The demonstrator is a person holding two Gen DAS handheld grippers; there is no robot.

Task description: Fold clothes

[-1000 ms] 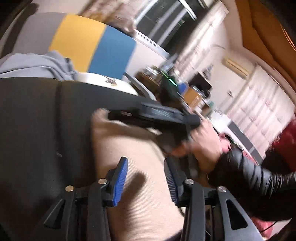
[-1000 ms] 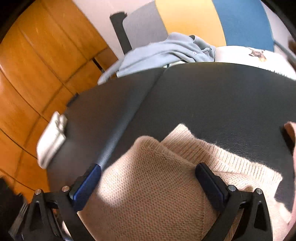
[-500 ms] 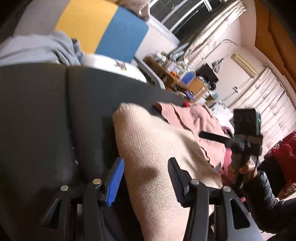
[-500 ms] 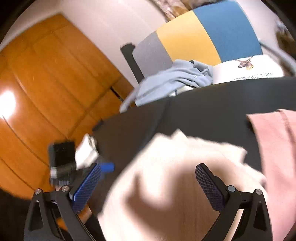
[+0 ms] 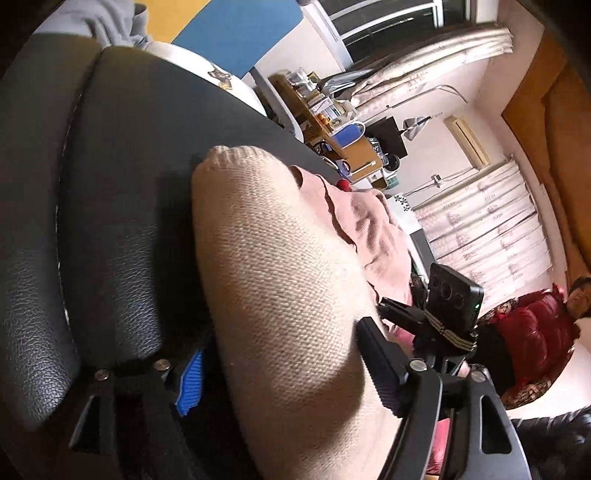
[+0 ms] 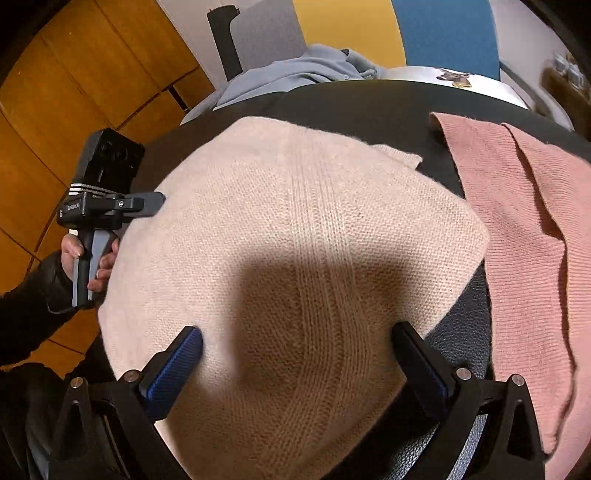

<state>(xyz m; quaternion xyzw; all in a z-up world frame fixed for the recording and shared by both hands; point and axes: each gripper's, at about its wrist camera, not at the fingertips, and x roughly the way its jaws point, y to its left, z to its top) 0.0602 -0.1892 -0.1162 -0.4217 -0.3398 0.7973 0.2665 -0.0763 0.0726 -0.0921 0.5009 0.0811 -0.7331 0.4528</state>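
Cream knit sweater [image 6: 306, 236], fine ribbed stripes down its middle. Dusty pink knit garment [image 6: 524, 221] beside it. Black leather-grain surface [image 5: 110, 184]. Light blue garment [image 6: 295, 70]. Grey, yellow and blue panel [image 6: 354, 29]. Orange-brown wood wall [image 6: 74, 81]. Blue gripper pads [image 6: 173, 369].

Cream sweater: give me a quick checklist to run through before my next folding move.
1. Left gripper let go: jaws opening, cream sweater between them, not clamped. Ok.
2. Right gripper free: open above the sweater, holding nothing. Ok.
3. Sweater fully on the black cushion: near edge hidden. Cannot tell.
4. Edges aligned: a corner pokes out at the far edge. Not ok.
5. Pink garment clear of the sweater: edges very close. Cannot tell.
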